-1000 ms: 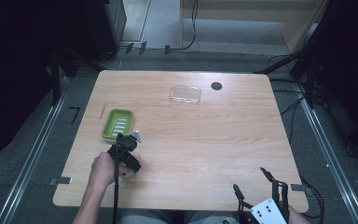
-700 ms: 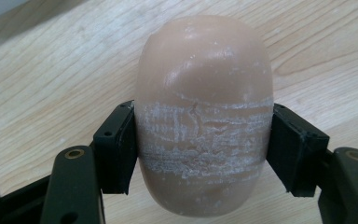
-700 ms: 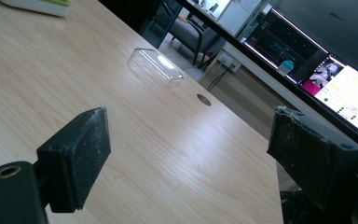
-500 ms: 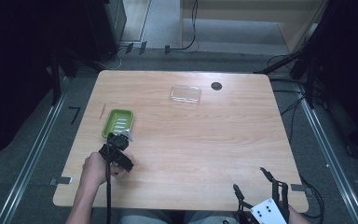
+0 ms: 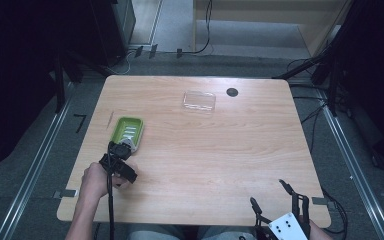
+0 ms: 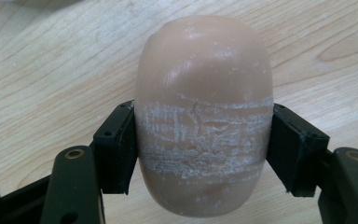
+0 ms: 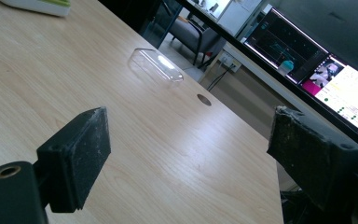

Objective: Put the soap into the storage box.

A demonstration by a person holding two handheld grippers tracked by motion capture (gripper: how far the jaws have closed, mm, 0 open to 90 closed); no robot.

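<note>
A tan oval bar of soap [image 6: 204, 84], scuffed white across its middle, sits between my left gripper's [image 6: 204, 147] black pads, which press on both its sides. From the high view, the left gripper [image 5: 121, 151] hovers at the near end of a green soap dish [image 5: 128, 131] on the table's left side. The soap [image 5: 122, 148] is just a pale spot at its tip. My right gripper [image 5: 275, 196] rests at the table's near right edge, open, with nothing between its pads [image 7: 81, 149].
A clear plastic lid [image 5: 199, 100] lies at the far middle of the wooden table [image 5: 220, 155], beside a dark round hole [image 5: 232, 92]. The right gripper view shows the lid [image 7: 156, 65], the hole [image 7: 203, 99] and lit monitors [image 7: 335, 79] beyond the table.
My left hand has carried the soap a little to the left, ending at the near end of the green dish. The right gripper has stayed put.
</note>
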